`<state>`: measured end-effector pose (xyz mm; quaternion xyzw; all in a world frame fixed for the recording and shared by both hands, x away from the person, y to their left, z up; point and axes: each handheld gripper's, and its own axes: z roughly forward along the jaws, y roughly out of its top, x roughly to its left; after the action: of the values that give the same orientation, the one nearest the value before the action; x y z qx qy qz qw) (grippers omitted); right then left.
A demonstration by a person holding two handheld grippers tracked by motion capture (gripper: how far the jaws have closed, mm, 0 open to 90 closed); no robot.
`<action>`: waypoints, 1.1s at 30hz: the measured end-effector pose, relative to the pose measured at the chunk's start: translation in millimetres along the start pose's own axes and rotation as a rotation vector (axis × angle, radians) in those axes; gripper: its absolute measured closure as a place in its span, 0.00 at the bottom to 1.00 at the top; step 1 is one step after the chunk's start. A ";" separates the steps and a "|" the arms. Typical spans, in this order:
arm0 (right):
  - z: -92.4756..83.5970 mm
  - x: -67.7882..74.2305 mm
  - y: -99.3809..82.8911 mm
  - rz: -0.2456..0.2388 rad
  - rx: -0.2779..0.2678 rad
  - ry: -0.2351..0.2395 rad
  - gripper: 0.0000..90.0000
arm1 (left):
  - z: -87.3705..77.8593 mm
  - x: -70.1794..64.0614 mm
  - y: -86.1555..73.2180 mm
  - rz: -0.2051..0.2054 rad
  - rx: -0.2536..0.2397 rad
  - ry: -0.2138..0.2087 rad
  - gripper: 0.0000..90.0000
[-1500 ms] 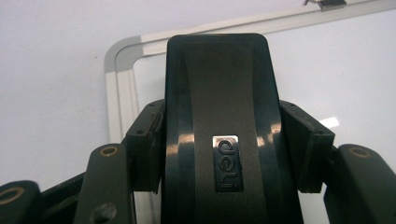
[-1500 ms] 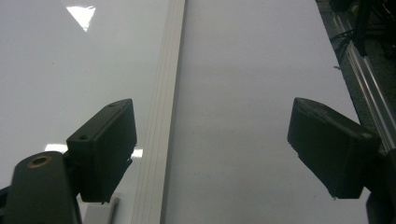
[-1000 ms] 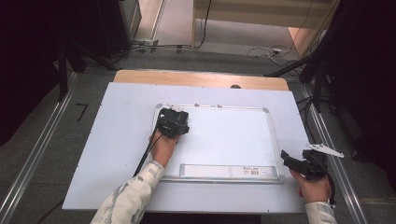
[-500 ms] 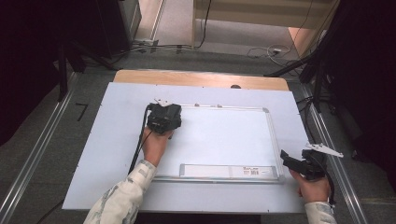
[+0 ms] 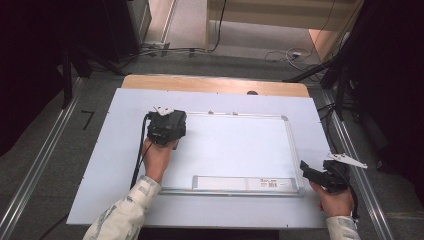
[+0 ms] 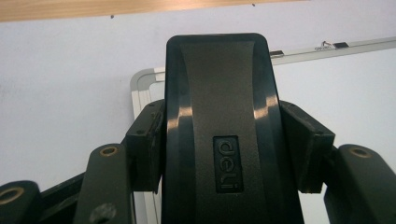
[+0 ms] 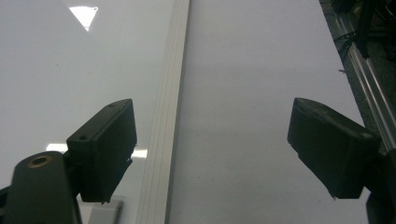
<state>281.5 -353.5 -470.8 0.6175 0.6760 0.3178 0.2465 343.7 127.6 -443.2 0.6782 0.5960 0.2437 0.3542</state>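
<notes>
step: wiping whiteboard [image 5: 240, 150] | left gripper [image 6: 219, 140] clenched on eraser [image 6: 217, 116] at its top-left corner | right gripper [image 7: 210, 149] released beside its right edge | next: sweep eraser across

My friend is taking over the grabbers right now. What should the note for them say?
Left gripper: shut on the black eraser, over the whiteboard's far left corner.
Right gripper: open, nothing between its jaws, by the board's near right corner, over the frame edge.
Things: the whiteboard lies flat on the table; its tray runs along the near edge.
Done: the board surface looks clean wherever it shows.
Left: probably put the eraser down; check the corner under the left gripper, which is hidden.
</notes>
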 end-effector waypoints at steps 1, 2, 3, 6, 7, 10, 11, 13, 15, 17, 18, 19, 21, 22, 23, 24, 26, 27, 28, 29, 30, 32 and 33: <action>-0.1 0.0 0.2 -0.001 -0.002 0.003 0.16 | -1.2 -1.3 -2.3 -0.003 -0.004 0.003 0.45; -0.2 0.1 0.5 -0.001 -0.004 0.004 0.16 | -2.1 -2.2 -4.6 0.007 0.003 0.006 0.45; -0.1 0.1 0.8 -0.001 -0.005 0.006 0.16 | -2.3 -3.6 -7.1 0.013 0.007 0.011 0.45; 0.6 -0.2 1.4 -0.002 -0.006 0.013 0.16 | -2.0 -7.2 -14.7 0.023 0.018 0.017 0.45; 0.8 -0.3 1.5 -0.004 -0.006 0.015 0.16 | -2.5 -8.2 -17.4 0.027 0.021 0.018 0.45; 1.0 -0.1 2.2 -0.001 -0.005 0.020 0.16 | -4.6 -13.6 -25.8 0.049 0.032 0.016 0.45; 1.0 -0.3 2.5 -0.004 -0.008 0.023 0.16 | -5.8 -15.8 -28.6 0.064 0.035 0.020 0.45; 1.0 0.0 2.9 -0.005 -0.010 0.024 0.16 | -8.8 -18.4 -33.7 0.078 0.040 0.015 0.45; 1.0 0.5 3.0 -0.005 -0.011 0.025 0.16 | -12.2 -18.9 -38.2 0.077 0.046 0.005 0.45; 0.7 1.1 3.1 -0.003 -0.011 0.023 0.16 | -15.1 -17.5 -43.2 0.059 0.047 -0.004 0.45; 0.7 1.4 3.1 -0.002 -0.011 0.023 0.16 | -16.4 -16.4 -46.0 0.047 0.049 -0.006 0.45; 0.7 1.5 3.1 -0.006 -0.010 0.020 0.16 | -17.3 -16.2 -48.8 0.041 0.049 -0.001 0.45; 1.1 2.0 2.9 -0.007 -0.005 0.020 0.16 | -18.7 -14.5 -54.2 0.024 0.060 -0.004 0.45; 1.7 2.3 2.9 -0.010 -0.006 0.021 0.16 | -19.3 -14.5 -56.7 0.015 0.062 -0.003 0.45; 2.0 2.7 2.9 -0.010 -0.004 0.018 0.16 | -20.1 -15.0 -59.2 0.011 0.062 -0.003 0.45; 2.2 3.0 2.9 -0.010 -0.003 0.017 0.16 | -20.7 -15.5 -61.3 0.018 0.064 -0.002 0.45; 2.1 3.5 3.1 -0.009 -0.004 0.018 0.16 | -22.1 -17.7 -64.3 0.017 0.067 0.000 0.45; 1.9 3.6 3.2 -0.011 -0.004 0.017 0.16 | -23.2 -18.4 -65.7 0.019 0.066 0.002 0.45; 1.7 3.6 3.3 -0.011 -0.004 0.018 0.16 | -24.8 -19.2 -67.4 0.010 0.064 0.005 0.45; 1.7 3.9 3.3 -0.009 -0.004 0.018 0.16 | -26.6 -19.9 -69.3 0.009 0.065 0.005 0.45; 1.9 4.0 3.2 -0.010 -0.002 0.017 0.16 | -27.9 -21.5 -71.4 0.010 0.066 0.011 0.45; 2.7 4.6 3.1 -0.010 0.001 0.015 0.16 | -29.5 -23.9 -75.6 0.008 0.066 0.024 0.45; 2.8 4.7 3.2 -0.013 0.001 0.015 0.16 | -30.1 -24.1 -77.1 0.008 0.068 0.028 0.45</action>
<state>285.2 -348.4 -470.1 0.6110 0.6819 0.3204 0.2431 268.0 112.6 -481.4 0.6888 0.6062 0.2338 0.3216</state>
